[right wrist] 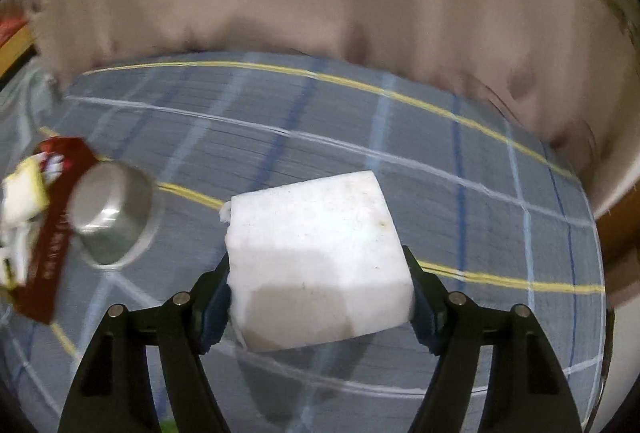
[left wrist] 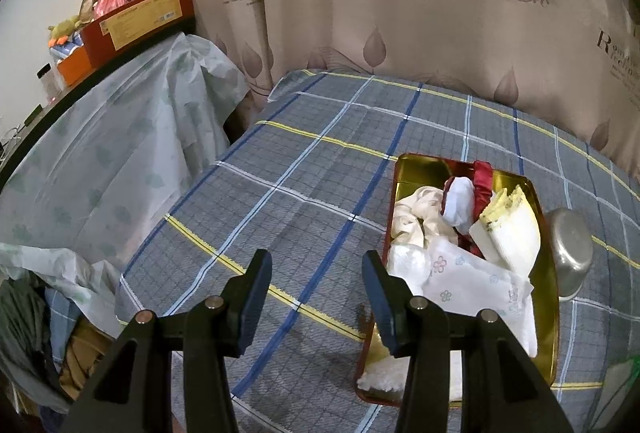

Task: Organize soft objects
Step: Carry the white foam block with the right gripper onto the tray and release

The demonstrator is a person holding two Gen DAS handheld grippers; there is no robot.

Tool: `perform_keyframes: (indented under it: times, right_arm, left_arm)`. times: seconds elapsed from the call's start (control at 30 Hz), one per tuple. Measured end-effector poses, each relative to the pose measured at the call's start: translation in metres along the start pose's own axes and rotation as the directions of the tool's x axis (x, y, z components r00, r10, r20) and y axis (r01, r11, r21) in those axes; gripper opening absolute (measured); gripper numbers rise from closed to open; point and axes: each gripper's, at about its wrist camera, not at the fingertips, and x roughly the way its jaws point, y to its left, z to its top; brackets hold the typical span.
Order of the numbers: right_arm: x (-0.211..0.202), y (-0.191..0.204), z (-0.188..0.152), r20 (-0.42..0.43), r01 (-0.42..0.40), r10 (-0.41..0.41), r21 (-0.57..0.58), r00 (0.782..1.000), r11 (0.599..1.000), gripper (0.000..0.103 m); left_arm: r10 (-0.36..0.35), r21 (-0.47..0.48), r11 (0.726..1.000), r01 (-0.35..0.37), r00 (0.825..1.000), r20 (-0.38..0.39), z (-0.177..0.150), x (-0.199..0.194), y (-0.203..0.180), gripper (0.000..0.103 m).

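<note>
A gold tray with a red rim [left wrist: 548, 297] lies on the plaid cloth and holds soft things: a cream cloth [left wrist: 412, 217], a white sock [left wrist: 460, 201], a yellow-edged folded cloth [left wrist: 508, 229] and a flower-print packet [left wrist: 472, 281]. My left gripper [left wrist: 318, 297] hangs open over the cloth just left of the tray, nothing between its fingers. In the right wrist view my right gripper [right wrist: 320, 297] is shut on a white foam block [right wrist: 320, 257], lifted above the cloth. The tray [right wrist: 48, 233] appears blurred at the far left.
An upturned steel bowl [left wrist: 570, 249] sits right of the tray; the same bowl [right wrist: 110, 213] shows left of the block. A patterned curtain [left wrist: 400, 13] lines the back. A draped side table [left wrist: 100, 153] with boxes [left wrist: 140, 21] stands to the left.
</note>
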Motion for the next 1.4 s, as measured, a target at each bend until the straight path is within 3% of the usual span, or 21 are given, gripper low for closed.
perform_keyframes:
  times: [0.23,0.57,0.87,1.4]
  right_arm:
    - [-0.033,0.090,0.013,0.043,-0.146,0.153,-0.132,0.987,0.980,0.071]
    - [-0.035,0.201,-0.001,-0.011,-0.293,0.301,-0.272,0.953,0.917,0.071]
    - [-0.025,0.259,-0.018,-0.043,-0.338,0.344,-0.335,0.938,0.879,0.071]
    - [0.000,0.301,-0.013,-0.021,-0.293,0.307,-0.364,0.951,0.884,0.071]
  left_arm:
    - [0.008,-0.024,1.000,-0.007,1.000,0.010,0.001,-0.003,0.009,0.048]
    - [0.038,-0.015,0.999,-0.038,0.999,0.019,0.001,-0.004,0.010,0.048]
    - [0.033,-0.004,0.999,-0.033,0.999,0.020,0.000,-0.006,0.010,0.048]
    - [0.006,-0.014,1.000,-0.006,1.000,0.029,0.002,-0.012,0.010,0.048]
